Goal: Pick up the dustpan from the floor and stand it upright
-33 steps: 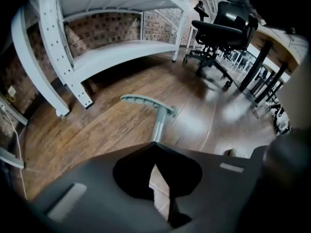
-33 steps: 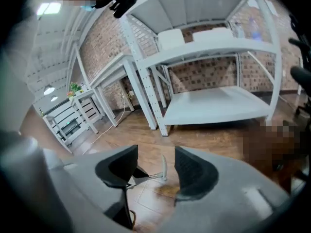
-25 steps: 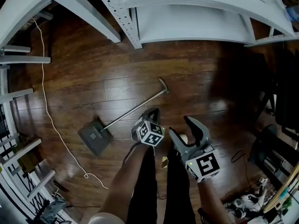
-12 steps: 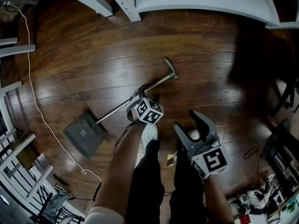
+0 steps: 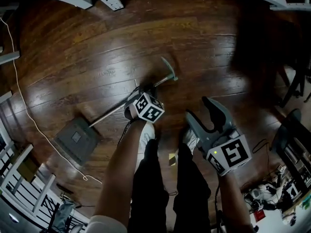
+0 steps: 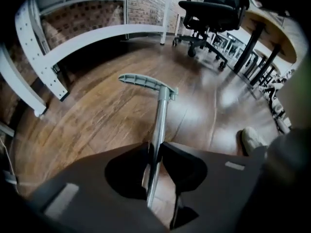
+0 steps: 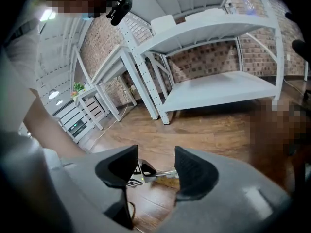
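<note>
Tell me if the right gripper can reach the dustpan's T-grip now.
Probably yes. The right gripper is open and empty, and the T-grip lies on bare floor ahead; the left gripper, jaws closing on the pole, sits farther down it.

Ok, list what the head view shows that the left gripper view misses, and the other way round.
Head view only: the dustpan's pan, a white cord, and the right gripper with nothing in it. Left gripper view only: an office chair, and the left gripper with its jaws closing on the pole. Both: the pole, its top grip and the wood floor.
</note>
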Available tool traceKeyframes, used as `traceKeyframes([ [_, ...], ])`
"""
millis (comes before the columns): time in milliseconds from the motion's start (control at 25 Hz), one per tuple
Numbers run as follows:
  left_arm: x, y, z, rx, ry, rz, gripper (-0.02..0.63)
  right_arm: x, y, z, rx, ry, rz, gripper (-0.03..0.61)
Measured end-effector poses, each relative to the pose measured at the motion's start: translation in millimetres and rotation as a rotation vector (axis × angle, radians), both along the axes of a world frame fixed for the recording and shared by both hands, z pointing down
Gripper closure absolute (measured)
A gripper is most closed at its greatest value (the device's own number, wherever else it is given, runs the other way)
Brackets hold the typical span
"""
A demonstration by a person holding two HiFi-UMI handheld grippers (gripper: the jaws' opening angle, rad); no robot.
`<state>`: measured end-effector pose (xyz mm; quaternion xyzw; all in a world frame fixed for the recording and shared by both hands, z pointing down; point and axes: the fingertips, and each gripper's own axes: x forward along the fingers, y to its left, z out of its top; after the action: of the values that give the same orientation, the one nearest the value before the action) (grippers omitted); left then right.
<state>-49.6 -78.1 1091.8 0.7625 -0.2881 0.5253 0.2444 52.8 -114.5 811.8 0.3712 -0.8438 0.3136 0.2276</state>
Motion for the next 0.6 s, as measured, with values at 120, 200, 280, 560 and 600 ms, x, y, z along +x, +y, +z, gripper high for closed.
traceKeyframes([
  [120,1.8,-4.0,-70.5,0.047,0.059,-0.050,0.503,-9.5,0.6,-62.9,0.013,-0.026,0.007,0.351],
  [200,2.4,-6.9,-127.2,0.082,0.090,-0.047,0.506,-22.6,2.5,-112.7,0.035,-0.044,-0.015,0.351],
  [280,10.8,-18.5,-193.4,0.149,0.150,-0.020,0.515,-34.1,-1.0,-162.2,0.074,-0.046,-0.045,0.351],
  [560,-12.8,-22.8,-398.1,0.327,0.357,0.063,0.525,-90.7,-8.2,-305.2,0.191,-0.062,-0.077,0.351],
  [600,-19.9,-19.2,-417.3,0.339,0.376,0.070,0.525,-99.2,-7.8,-323.1,0.211,-0.063,-0.089,0.351],
])
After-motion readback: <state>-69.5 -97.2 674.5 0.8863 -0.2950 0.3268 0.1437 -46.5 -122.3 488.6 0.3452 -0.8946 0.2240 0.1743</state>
